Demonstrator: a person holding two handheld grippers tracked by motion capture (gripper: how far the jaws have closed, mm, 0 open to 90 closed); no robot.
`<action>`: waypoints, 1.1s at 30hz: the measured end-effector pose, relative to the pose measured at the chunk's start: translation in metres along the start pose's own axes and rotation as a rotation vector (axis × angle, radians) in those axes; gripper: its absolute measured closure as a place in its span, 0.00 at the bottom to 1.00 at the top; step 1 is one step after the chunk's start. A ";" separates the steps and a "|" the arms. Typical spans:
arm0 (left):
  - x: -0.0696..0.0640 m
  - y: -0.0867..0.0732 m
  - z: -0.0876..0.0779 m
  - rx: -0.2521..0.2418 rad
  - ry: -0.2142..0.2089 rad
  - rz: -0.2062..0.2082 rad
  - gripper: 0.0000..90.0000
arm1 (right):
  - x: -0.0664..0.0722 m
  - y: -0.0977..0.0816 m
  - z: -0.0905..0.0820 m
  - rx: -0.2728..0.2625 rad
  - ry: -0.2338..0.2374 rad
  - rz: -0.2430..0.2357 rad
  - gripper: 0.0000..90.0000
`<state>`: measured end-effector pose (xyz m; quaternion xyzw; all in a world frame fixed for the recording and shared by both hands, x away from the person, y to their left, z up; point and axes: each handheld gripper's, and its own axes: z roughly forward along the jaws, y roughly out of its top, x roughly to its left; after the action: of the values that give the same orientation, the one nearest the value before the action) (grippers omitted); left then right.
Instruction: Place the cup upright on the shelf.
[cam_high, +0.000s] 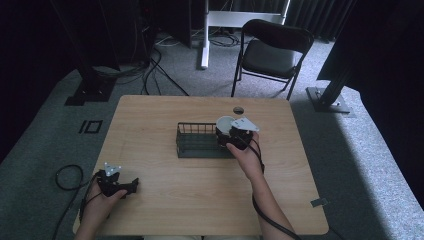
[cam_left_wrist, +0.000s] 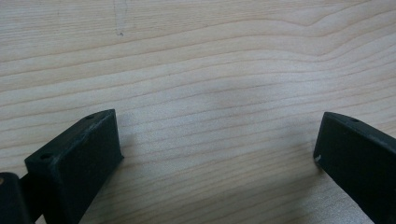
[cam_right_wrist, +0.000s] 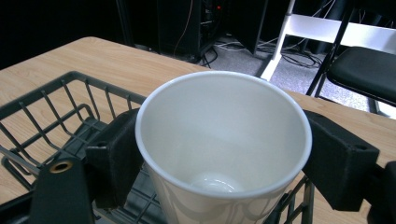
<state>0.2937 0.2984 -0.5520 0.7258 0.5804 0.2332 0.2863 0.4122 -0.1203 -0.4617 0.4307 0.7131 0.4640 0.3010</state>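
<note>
A white paper cup (cam_right_wrist: 223, 140) stands upright and empty between the black jaws of my right gripper (cam_right_wrist: 223, 158), which is shut on its sides. In the high view the cup (cam_high: 224, 123) is held over the right end of a dark wire basket (cam_high: 200, 141) at the table's middle, with my right gripper (cam_high: 231, 135) just behind it. My left gripper (cam_high: 129, 187) rests low at the table's front left corner. Its jaws stand wide apart over bare wood, and my left gripper (cam_left_wrist: 219, 149) holds nothing.
The light wooden table (cam_high: 200, 190) has a round cable hole (cam_high: 238, 110) near its far edge. A black folding chair (cam_high: 272, 52) stands beyond the table, with cables and stand legs on the grey carpet. Basket wires (cam_right_wrist: 56, 107) rise close to the cup's left.
</note>
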 end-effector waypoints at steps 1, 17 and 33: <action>0.000 0.000 0.000 0.000 0.000 0.000 0.01 | 0.000 -0.001 0.001 0.002 0.003 0.000 0.22; 0.000 0.000 0.000 0.000 0.000 0.000 0.01 | 0.000 0.002 0.000 0.000 0.016 0.028 0.13; 0.000 0.000 0.000 0.000 0.000 0.001 0.01 | -0.012 0.004 -0.026 -0.028 0.043 -0.006 0.13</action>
<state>0.2937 0.2984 -0.5520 0.7260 0.5802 0.2333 0.2863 0.3973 -0.1405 -0.4474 0.4144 0.7141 0.4822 0.2929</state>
